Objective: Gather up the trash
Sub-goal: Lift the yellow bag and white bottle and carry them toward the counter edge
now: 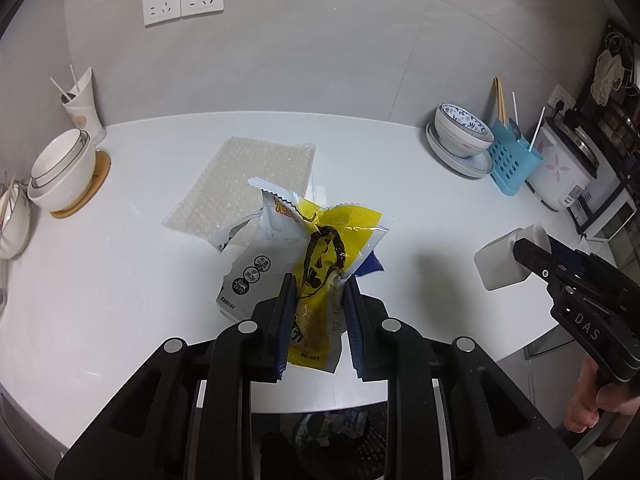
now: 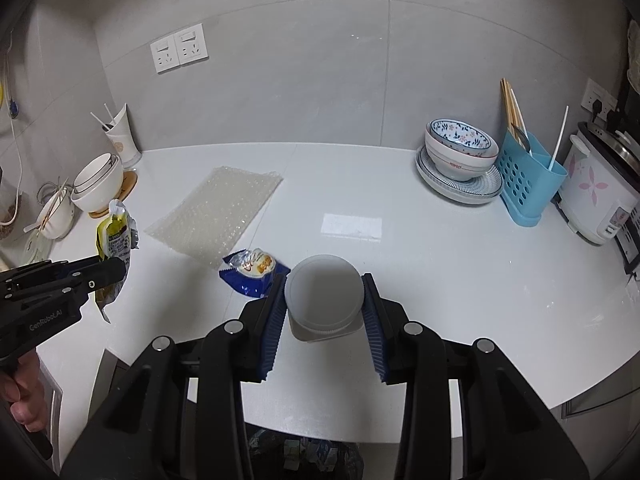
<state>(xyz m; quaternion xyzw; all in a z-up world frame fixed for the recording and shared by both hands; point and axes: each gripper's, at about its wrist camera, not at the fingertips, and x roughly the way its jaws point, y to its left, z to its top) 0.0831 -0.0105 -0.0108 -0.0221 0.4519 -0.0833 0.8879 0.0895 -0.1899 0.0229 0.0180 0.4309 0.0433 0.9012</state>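
crinkly yellow wrapper [image 1: 340, 240] pinched in left gripper [image 1: 316, 300], light, floppy; right gripper [image 2: 324, 304] clamps stiff white bottle [image 2: 324, 294] at sides.

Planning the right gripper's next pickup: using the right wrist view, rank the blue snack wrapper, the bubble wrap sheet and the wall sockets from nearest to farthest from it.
From the right gripper:
1. Blue snack wrapper, just left of its fingers, on the counter.
2. Bubble wrap sheet, farther back and left, lying flat.
3. Wall sockets, on the back wall above the counter.
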